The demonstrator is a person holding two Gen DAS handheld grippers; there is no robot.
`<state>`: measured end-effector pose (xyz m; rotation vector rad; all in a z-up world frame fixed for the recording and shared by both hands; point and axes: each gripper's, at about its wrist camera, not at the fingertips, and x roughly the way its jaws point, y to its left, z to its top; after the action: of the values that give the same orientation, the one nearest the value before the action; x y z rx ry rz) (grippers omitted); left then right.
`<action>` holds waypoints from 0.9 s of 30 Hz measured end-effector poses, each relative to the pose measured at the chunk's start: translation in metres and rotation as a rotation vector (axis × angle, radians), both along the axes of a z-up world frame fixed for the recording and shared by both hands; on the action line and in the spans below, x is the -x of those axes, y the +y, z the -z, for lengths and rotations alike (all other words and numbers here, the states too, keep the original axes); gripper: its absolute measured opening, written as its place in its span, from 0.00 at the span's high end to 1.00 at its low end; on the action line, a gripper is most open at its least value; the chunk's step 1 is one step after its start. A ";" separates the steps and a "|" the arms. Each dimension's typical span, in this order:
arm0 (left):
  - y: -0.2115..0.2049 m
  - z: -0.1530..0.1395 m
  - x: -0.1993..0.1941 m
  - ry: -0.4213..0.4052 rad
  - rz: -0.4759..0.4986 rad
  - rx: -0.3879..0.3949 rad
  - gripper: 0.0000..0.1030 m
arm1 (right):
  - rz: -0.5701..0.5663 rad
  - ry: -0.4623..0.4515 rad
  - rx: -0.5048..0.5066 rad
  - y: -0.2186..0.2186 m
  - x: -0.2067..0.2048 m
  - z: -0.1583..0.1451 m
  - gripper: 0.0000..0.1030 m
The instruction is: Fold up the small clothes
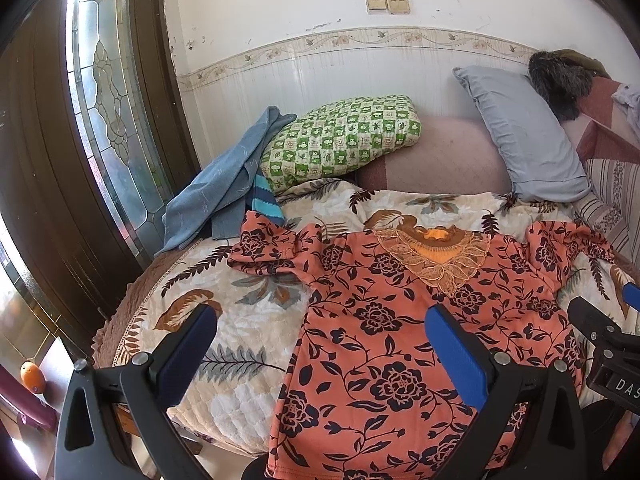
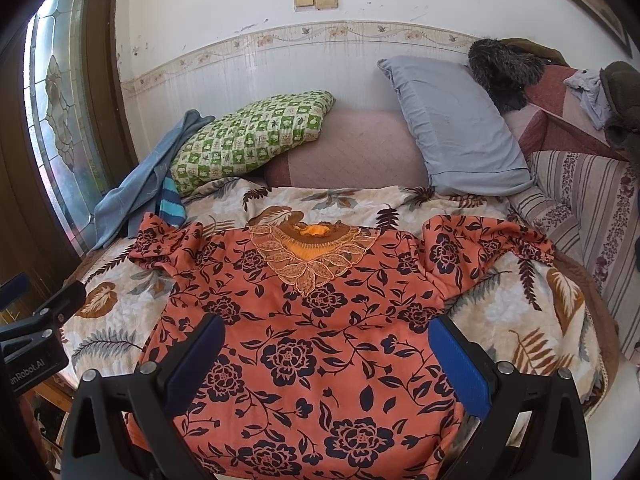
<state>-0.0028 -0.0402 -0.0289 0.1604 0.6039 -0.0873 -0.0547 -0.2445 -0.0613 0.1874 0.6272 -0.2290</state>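
Observation:
An orange top with dark flowers [image 1: 392, 344] [image 2: 320, 332] lies spread flat, front up, on a leaf-patterned blanket [image 1: 240, 308] [image 2: 520, 308]. Its lace collar [image 1: 436, 256] [image 2: 312, 256] points toward the wall and both short sleeves stick out sideways. My left gripper [image 1: 320, 332] hovers open above the shirt's left side edge, one blue pad over the blanket, the other over the cloth. My right gripper [image 2: 326, 340] hovers open over the shirt's lower middle. Neither holds anything. Each gripper shows at the other view's edge, the right gripper [image 1: 612, 344] and the left gripper [image 2: 36, 320].
At the back lie a green checked pillow [image 1: 340, 140] [image 2: 252, 136], a grey-blue pillow [image 1: 524, 136] [image 2: 456, 128], a pink cushion [image 1: 436, 160] and blue clothes [image 1: 216, 184] [image 2: 136, 192]. A dark door with leaded glass [image 1: 104, 100] stands left. A striped sofa cover [image 2: 580, 200] is on the right.

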 end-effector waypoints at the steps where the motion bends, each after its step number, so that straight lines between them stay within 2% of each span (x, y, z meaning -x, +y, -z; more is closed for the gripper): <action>1: 0.000 0.000 0.000 -0.002 -0.001 -0.003 0.00 | 0.001 -0.001 -0.002 0.000 0.000 0.000 0.00; 14: 0.008 -0.017 0.015 -0.043 -0.041 -0.034 0.00 | -0.033 -0.030 0.000 0.006 0.006 -0.012 0.00; 20: -0.001 -0.012 0.006 -0.038 -0.016 -0.038 0.00 | -0.024 -0.019 0.005 -0.001 0.005 -0.011 0.00; 22: -0.004 -0.003 -0.010 0.009 0.025 0.007 0.00 | -0.011 -0.009 -0.008 -0.010 0.001 -0.005 0.00; 25: -0.010 0.031 -0.054 0.189 0.049 0.111 0.00 | 0.009 0.016 -0.055 -0.029 -0.013 0.014 0.00; 27: -0.019 0.061 -0.083 0.284 0.042 0.118 0.00 | 0.034 0.039 -0.094 -0.050 -0.024 0.033 0.00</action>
<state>0.0799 -0.0593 -0.0897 0.0456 0.8768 -0.1883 -0.0304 -0.2947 -0.0939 0.2851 0.6742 -0.2364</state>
